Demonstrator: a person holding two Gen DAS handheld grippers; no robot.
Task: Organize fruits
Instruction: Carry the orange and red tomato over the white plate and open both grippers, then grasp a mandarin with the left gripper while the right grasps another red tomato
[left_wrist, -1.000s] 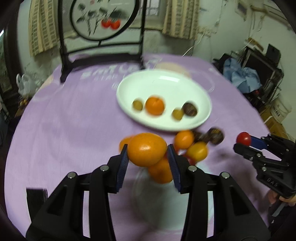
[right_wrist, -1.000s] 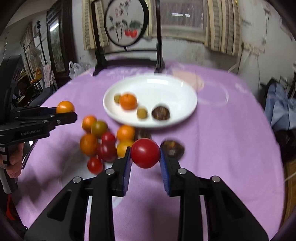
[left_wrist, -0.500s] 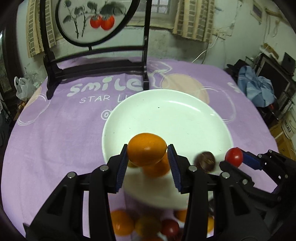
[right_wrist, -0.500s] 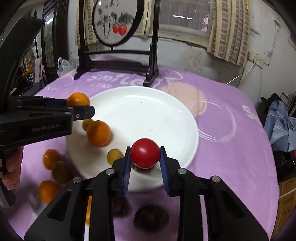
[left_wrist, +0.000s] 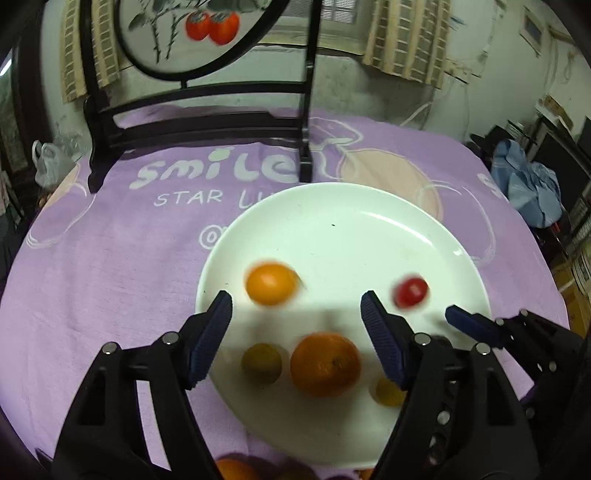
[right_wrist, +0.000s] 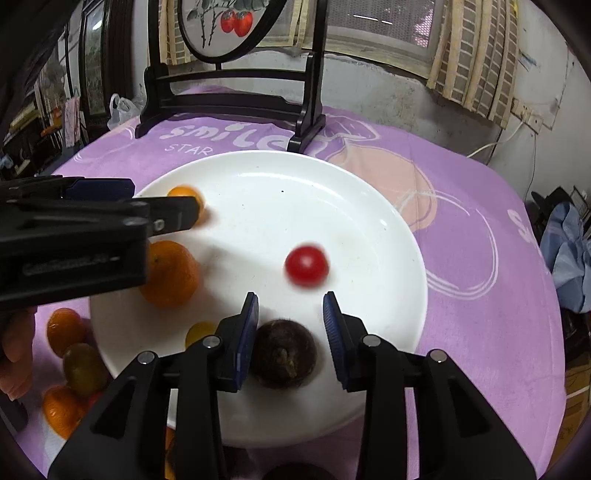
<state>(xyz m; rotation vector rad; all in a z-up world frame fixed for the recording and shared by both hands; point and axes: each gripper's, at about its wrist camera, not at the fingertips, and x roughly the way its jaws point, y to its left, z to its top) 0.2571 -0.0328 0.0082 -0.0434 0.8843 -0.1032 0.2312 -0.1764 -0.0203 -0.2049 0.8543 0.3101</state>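
- Left gripper (left_wrist: 295, 314): your fingers are spreading wide, with nothing pressed between the blue pads. The small orange fruit (left_wrist: 271, 283) sits blurred just past the tips, over the white plate (left_wrist: 332, 206), free of both pads.
- Right gripper (right_wrist: 290, 308): your fingers are parting here too. The red tomato (right_wrist: 306, 266) is clear of them, blurred, just ahead of the tips and over the plate's middle. Whether it already rests on the plate or is just above it cannot be told from the blur.
- Plate contents, left wrist view: a larger orange (left_wrist: 325, 363), a greenish-yellow small fruit (left_wrist: 261, 362) beside it, and a yellow one (left_wrist: 388, 391) partly behind your left gripper's right finger.
- Plate contents, right wrist view: a dark brown round fruit (right_wrist: 284, 354) lies directly under and between your right fingers, untouched.
- Off the plate: several loose fruits (right_wrist: 74, 362), orange and olive-green, lie on the surface at the plate's left edge, near the hand (right_wrist: 16, 354) that carries your left gripper.
- Writing: the purple cloth (left_wrist: 110, 258) on the surface reads "smile" in large pale letters, with "STAR" beneath it; the rest of that line is hidden by the plate. Your left gripper's body bears raised lettering too blurred to read.
- Background: a dark wooden stand (left_wrist: 199, 122) at the far edge of the surface holds a round painted panel showing two red fruits.
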